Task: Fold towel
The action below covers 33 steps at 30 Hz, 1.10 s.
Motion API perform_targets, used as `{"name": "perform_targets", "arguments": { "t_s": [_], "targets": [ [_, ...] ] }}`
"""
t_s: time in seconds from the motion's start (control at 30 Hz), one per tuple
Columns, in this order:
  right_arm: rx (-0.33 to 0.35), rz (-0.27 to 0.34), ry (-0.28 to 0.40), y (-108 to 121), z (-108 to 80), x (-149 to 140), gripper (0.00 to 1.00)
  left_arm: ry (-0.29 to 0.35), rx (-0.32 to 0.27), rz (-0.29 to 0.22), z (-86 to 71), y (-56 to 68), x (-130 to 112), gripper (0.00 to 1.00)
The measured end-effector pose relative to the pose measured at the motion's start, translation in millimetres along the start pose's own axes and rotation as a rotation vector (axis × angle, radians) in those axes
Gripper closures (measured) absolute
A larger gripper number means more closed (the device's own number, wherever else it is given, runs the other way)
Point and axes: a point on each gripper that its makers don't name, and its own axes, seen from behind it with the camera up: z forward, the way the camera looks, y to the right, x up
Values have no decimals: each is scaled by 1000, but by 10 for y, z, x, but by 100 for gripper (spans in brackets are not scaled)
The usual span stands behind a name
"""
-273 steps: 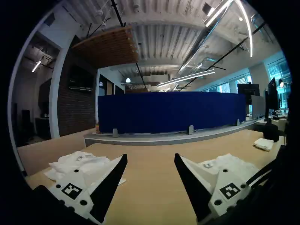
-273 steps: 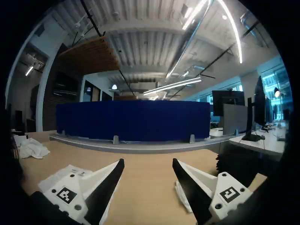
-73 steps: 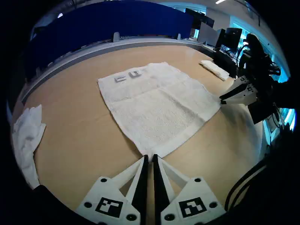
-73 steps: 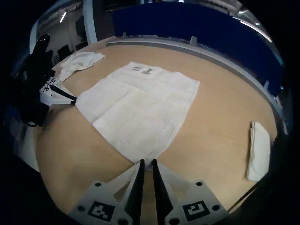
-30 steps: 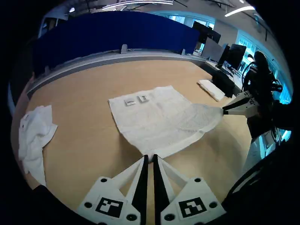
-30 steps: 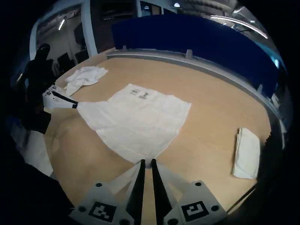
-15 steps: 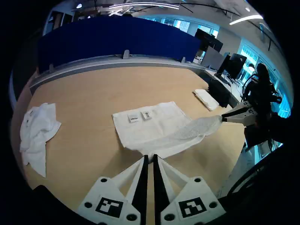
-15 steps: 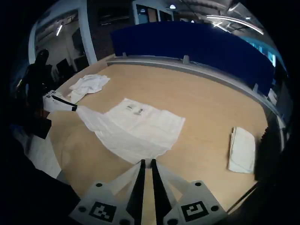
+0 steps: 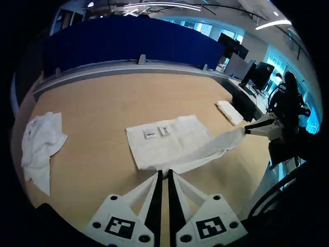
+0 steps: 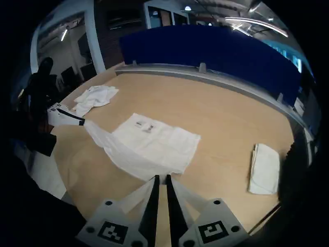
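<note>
Lifted higher than a second ago, the left gripper (image 9: 164,172) and the right gripper (image 10: 158,177) each have their two fingers pressed together on a near corner of the towel (image 9: 172,140), with white cloth pinched right at the tips in both views. Seen from across, each holds its corner well above the wood: the right gripper at the far end of the raised edge in the left gripper view (image 9: 246,131), the left gripper likewise in the right gripper view (image 10: 82,121). Between them the near edge, which lay flat on the table (image 9: 94,103) a couple of seconds back, now hangs as a slack band, and the part of the towel (image 10: 156,142) left lying flat has shrunk to roughly the far half, the one carrying the two small labels. That reads as the first fold under way: the near half is off the surface and travelling toward the far edge, but not yet laid down. The lift looks even, so the likely need is to bring both corners forward together and set them on the far corners without dragging the flat half. Off to one side lies a crumpled cloth (image 9: 41,140), on the other a folded towel (image 9: 229,112), both well apart from the work, with a blue partition (image 9: 123,43) beyond.
</note>
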Motion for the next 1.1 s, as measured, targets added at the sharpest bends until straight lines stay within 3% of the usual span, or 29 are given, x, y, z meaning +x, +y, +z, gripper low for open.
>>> {"name": "perform_targets", "arguments": {
  "t_s": [0.47,0.67,1.1],
  "targets": [
    [-30,-19,-9,367,501,332,88,4,26,-5,471,-317,372,91],
    [-28,-2,-36,450,700,297,88,-35,33,-8,676,-454,289,91],
    [-33,43,-65,554,966,180,88,-65,33,13,977,-576,193,91]
  ]
}}
